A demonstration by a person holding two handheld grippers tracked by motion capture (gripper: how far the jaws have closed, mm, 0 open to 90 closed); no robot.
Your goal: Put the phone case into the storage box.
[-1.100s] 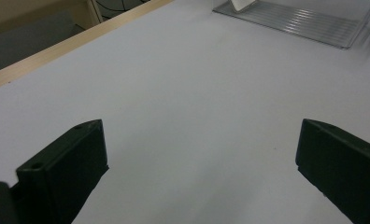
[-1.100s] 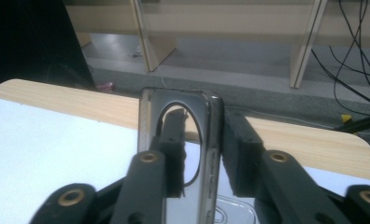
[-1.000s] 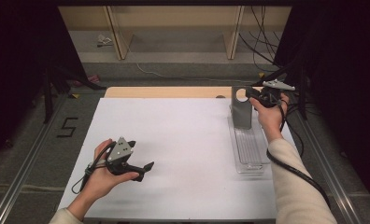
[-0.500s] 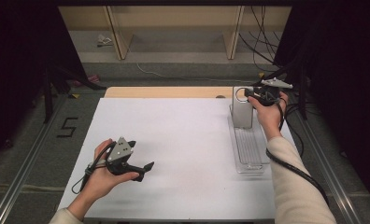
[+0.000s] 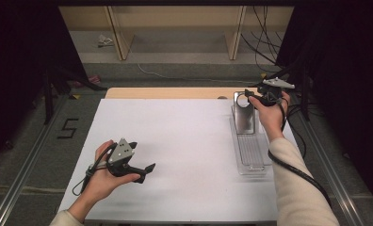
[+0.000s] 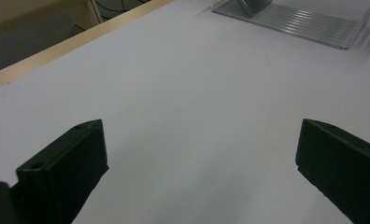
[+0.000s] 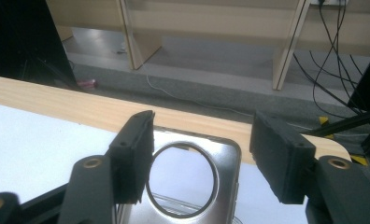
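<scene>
1. Over on the left side, the left gripper (image 5: 128,162) rests low on the white tabletop (image 5: 175,141). Its fingers (image 6: 61,172) are wide apart and hold nothing. It has stayed in the same spot for the last second.
2. In front of those fingers there is just bare white tabletop. Far ahead of them lies the clear tray (image 6: 309,23).
3. Next, toward the right, a shiny metal plate (image 5: 244,113) with a round hole stands up at the far end of the clear tray (image 5: 253,153).
4. The right gripper (image 5: 257,96) has moved a little. A second ago it was closer to the plate; now it sits higher and a bit to the right of it.
5. In the right gripper view, the plate (image 7: 192,186) sits between and just below the two fingers (image 7: 134,149). The fingers are apart and do not seem to touch it.
6. So I think the hand is letting go of the plate or lining up to grab its top. The plate stands on its own, so the tray seems to hold it.
7. Past the fingers runs the wooden edge (image 7: 57,105) of the tabletop, then a grey floor (image 7: 206,56), wooden legs and black cables (image 7: 328,42). The room around is dark.
</scene>
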